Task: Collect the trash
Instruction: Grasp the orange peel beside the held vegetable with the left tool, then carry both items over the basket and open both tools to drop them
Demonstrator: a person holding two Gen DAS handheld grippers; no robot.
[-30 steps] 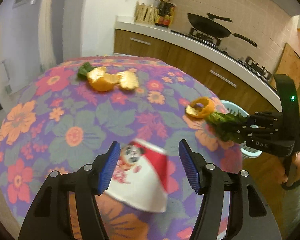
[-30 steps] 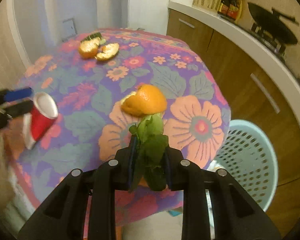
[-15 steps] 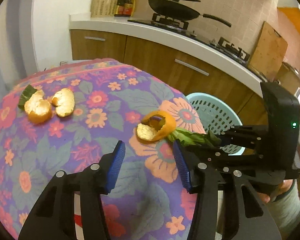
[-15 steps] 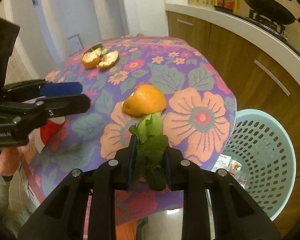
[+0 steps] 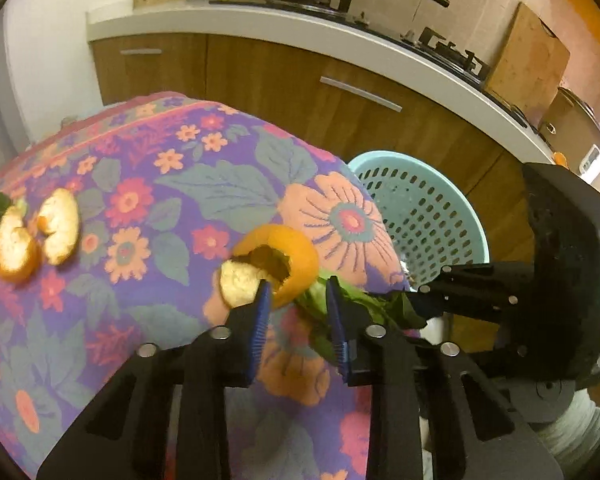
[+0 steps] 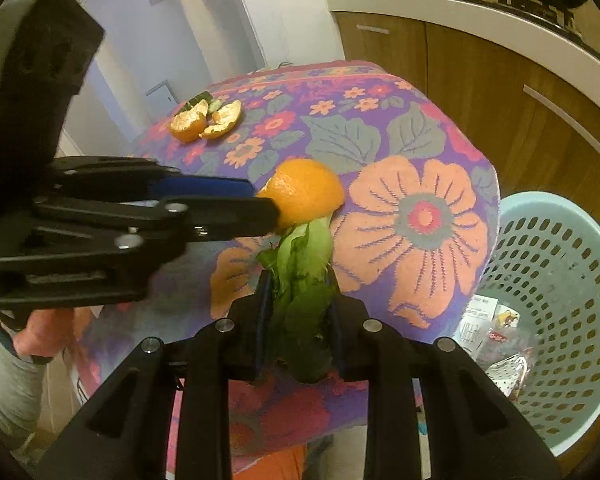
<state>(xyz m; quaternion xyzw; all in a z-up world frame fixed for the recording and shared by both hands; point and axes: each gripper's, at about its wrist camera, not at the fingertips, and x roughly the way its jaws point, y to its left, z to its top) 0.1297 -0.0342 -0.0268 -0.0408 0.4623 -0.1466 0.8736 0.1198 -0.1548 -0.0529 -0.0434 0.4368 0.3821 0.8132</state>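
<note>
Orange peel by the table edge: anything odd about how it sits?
The orange peel lies partly on the leafy greens that the right gripper holds shut, so pulling them may drag it. The left gripper, open, straddles its near rim.

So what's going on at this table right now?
A person is clearing food scraps from the floral table. The right gripper is shut on a bunch of green leaves near the table's edge. The left gripper is open at the curled orange peel beside the leaves, not yet gripping it. More peel pieces lie farther back, and the blue basket waits alongside.
</note>
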